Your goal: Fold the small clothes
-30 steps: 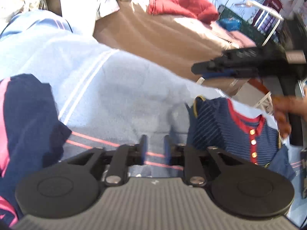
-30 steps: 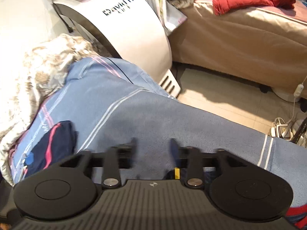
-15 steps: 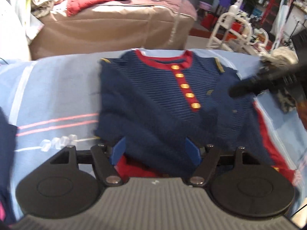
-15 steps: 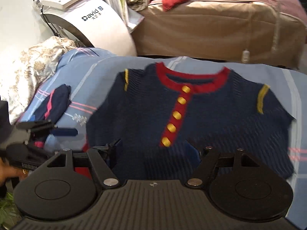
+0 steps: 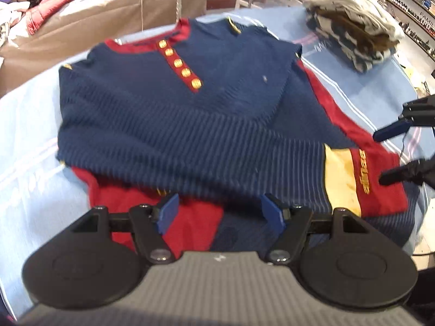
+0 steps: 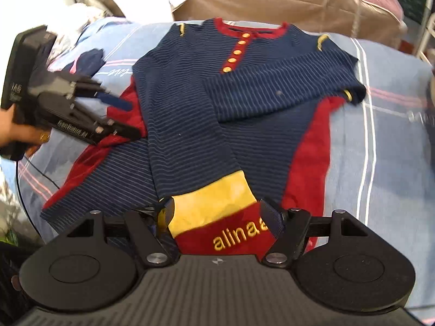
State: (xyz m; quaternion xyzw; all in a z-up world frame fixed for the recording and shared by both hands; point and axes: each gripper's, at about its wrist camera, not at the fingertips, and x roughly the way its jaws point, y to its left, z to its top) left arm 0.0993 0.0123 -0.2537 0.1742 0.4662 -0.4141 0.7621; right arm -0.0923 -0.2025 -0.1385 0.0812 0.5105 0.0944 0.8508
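Covering the bed, a pale blue striped sheet (image 6: 375, 146) carried the ribbed navy-and-red sweater (image 6: 190, 103) mid-sheet, folded clothes (image 5: 353, 32) stacked near its far corner, while both left gripper (image 5: 221, 213) and right gripper (image 6: 217, 212) gaped empty.

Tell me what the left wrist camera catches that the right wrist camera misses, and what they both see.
Left wrist only: a folded clothes stack at the far right of the blue sheet.

Right wrist only: the small navy garment at the left, the readable cuff lettering, and the left claw from outside, open.

Both: the striped navy sweater lying flat with sleeves crossed, gold buttons, and the brown bed behind.
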